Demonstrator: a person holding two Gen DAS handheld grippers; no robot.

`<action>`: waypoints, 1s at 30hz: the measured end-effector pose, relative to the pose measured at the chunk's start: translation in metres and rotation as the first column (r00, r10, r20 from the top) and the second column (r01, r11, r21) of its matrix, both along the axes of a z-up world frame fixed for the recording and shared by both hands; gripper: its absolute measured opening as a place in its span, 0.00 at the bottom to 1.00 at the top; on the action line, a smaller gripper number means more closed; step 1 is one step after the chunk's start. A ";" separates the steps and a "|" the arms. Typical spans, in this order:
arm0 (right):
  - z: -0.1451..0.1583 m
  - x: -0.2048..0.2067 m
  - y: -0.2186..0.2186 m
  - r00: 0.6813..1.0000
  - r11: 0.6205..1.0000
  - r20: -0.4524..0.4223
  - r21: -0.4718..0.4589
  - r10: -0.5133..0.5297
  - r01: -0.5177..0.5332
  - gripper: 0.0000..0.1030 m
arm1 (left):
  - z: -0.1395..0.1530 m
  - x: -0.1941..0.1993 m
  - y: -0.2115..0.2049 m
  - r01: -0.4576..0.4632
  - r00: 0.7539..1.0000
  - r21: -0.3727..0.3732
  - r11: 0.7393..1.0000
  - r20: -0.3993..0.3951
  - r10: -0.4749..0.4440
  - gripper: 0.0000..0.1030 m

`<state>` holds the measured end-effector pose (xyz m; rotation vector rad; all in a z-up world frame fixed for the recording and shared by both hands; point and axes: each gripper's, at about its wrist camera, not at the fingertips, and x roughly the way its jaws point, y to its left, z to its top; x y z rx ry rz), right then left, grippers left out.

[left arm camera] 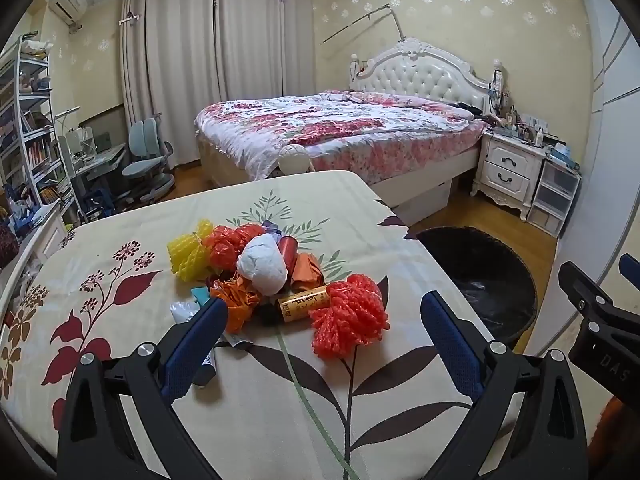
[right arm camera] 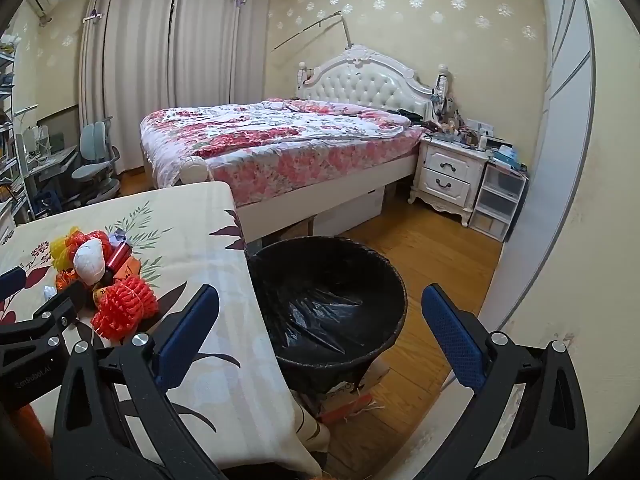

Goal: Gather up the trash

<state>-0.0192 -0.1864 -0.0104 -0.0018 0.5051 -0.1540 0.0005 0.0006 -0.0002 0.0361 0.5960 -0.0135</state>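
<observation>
Trash pile (left arm camera: pixel 276 276): a heap of crumpled bits sits on the table (left arm camera: pixel 120 248), a little past the middle.
Red net ball (left arm camera: pixel 350 316): closest piece in the heap, on the side near the bin.
White wad (left arm camera: pixel 262 266): on top of the heap.
Yellow net (left arm camera: pixel 188 254): on the far left of the heap.
Gold tube (left arm camera: pixel 304 303): lies flat, long way across the table, one end touching the red net ball.
Bin (right arm camera: pixel 328 304): black, lined with a black bag, on the floor just beside the table edge.
Only the right view shows: the inside of the bin, with nothing but the bag.
Only the left view shows: the heap close up.
Left gripper (left arm camera: pixel 322 312): fingers spread wide, holding nothing, above the table near the heap.
Right gripper (right arm camera: pixel 320 312): fingers spread wide, holding nothing, above the bin.
</observation>
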 end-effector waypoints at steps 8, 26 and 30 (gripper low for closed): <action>0.000 0.001 -0.004 1.000 1.000 -0.004 -0.003 -0.008 0.008 0.96 | -0.001 0.003 0.000 -0.001 1.000 -0.016 1.000 -0.019 0.001 0.94; -0.003 -0.005 -0.014 1.000 1.000 -0.021 0.005 -0.016 0.016 0.96 | -0.005 0.003 -0.002 -0.007 1.000 -0.019 1.000 -0.026 0.007 0.94; -0.003 -0.005 -0.013 1.000 1.000 -0.021 0.006 -0.015 0.016 0.96 | -0.005 0.003 -0.002 -0.007 1.000 -0.019 1.000 -0.026 0.006 0.94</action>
